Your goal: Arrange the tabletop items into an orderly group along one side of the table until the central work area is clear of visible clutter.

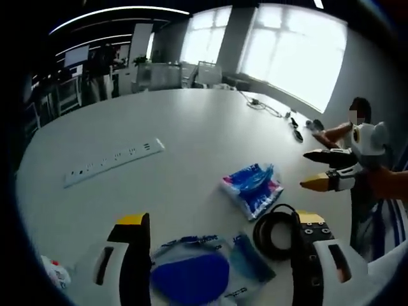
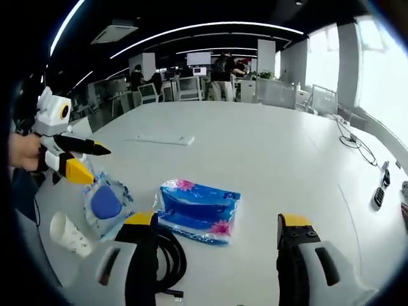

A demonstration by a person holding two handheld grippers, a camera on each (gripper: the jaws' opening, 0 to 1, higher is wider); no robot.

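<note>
L gripper (image 1: 220, 231) jaws wide open, holding nothing; straight between them, right at the near edge of the table (image 1: 191, 134), lies the clear bag with a blue disc (image 1: 191, 275), so that's the nearest pick and L is the closer hand. Its lower part is cut off by the view bottom, so the long axis is hard to call. Black cable coil (image 1: 275, 231) sits just beside the bag, against L's right jaw; in the right gripper view it's half hidden behind R's left jaw. R gripper (image 2: 218, 224) also wide open, empty; tissue pack (image 2: 199, 208) lies just ahead of its jaws, a bit left of centre, long axis across the jaw line. White paper cup (image 2: 69, 234) lies tipped at the near edge, left of the bag. Farther out, the white power strip (image 1: 113, 162) lies alone mid-table. Along the far right edge: cables and small dark items, too small to ID.
</note>
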